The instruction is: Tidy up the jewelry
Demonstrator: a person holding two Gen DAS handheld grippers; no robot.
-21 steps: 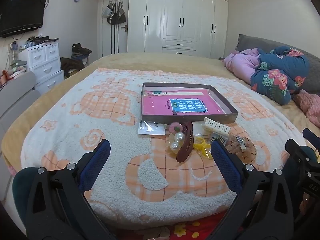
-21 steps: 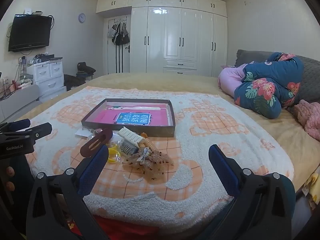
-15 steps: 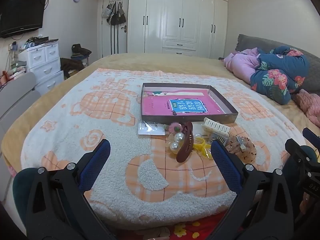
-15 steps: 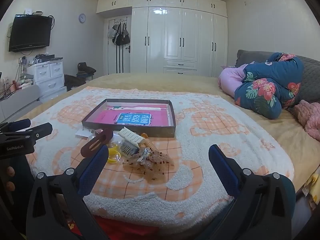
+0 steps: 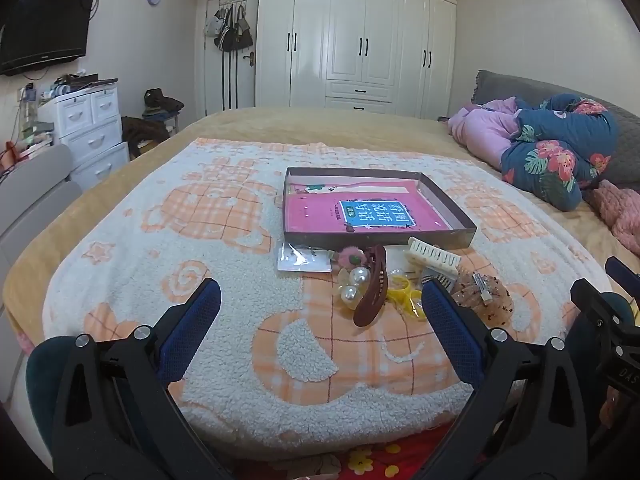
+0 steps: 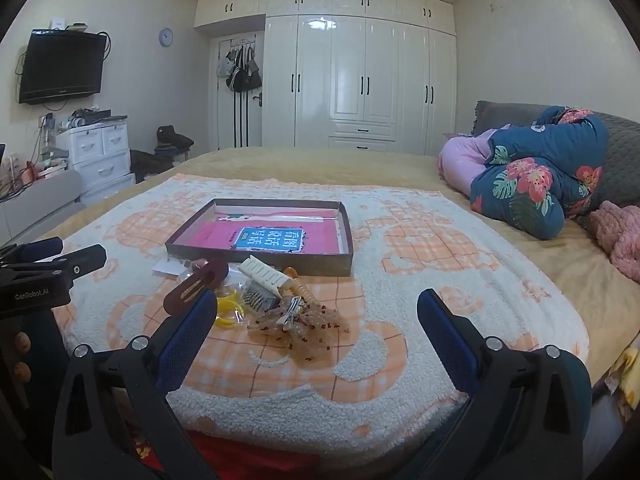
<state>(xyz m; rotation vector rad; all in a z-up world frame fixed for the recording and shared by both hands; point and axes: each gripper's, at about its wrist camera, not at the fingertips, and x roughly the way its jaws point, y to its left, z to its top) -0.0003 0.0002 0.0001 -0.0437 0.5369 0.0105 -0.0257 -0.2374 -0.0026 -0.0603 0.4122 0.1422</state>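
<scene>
Left gripper [image 5: 320, 296]: jaws wide apart, holding nothing, over the blanket's [image 5: 240, 344] near edge. Right gripper [image 6: 316, 304]: likewise spread, holding nothing. Between and beyond them, a heap of hair accessories: brown clip [image 5: 372, 286], pearls [image 5: 354, 284], white comb [image 5: 434, 258], yellow pieces [image 5: 402, 294], speckled clear items [image 6: 304, 326], type unclear. Just behind, touching the heap: shallow box [image 5: 376, 238], pink book [image 5: 360, 212] inside. Bed [image 5: 320, 128]; floral quilt [image 6: 536, 176] right; wardrobe [image 6: 360, 72], drawers [image 6: 96, 156], TV [image 6: 60, 66] beyond.
</scene>
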